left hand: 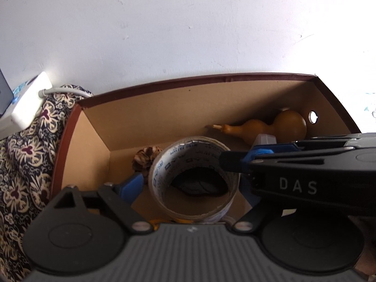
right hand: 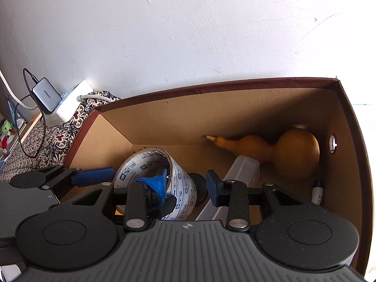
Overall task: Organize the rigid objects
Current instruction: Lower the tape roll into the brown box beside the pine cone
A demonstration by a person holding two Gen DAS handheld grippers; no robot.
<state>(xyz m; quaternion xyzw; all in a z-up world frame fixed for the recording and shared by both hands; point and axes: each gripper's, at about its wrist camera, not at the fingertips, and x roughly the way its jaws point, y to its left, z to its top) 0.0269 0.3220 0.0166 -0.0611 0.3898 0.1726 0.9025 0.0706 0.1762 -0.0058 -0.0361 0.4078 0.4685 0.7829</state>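
A roll of printed packing tape point(left hand: 195, 183) stands on edge inside a brown cardboard box point(left hand: 164, 108). My left gripper point(left hand: 192, 185) straddles the roll, its blue fingers point(left hand: 131, 185) at both sides of it, touching or nearly so. My right gripper point(right hand: 188, 181) comes in from the right with one finger inside the roll's hole and the other outside its right wall point(right hand: 181, 188), jaws fairly wide. A brown gourd point(right hand: 277, 152) lies at the box's back right. A pine cone point(left hand: 145, 157) sits behind the roll.
A clear plastic case point(right hand: 239, 171) and a white tube point(right hand: 317, 192) lie in the box near the gourd. A dark object point(left hand: 197, 185) shows through the roll. A patterned cloth point(left hand: 25, 152), white power strip point(right hand: 70, 105) and grey charger point(right hand: 44, 96) lie left of the box.
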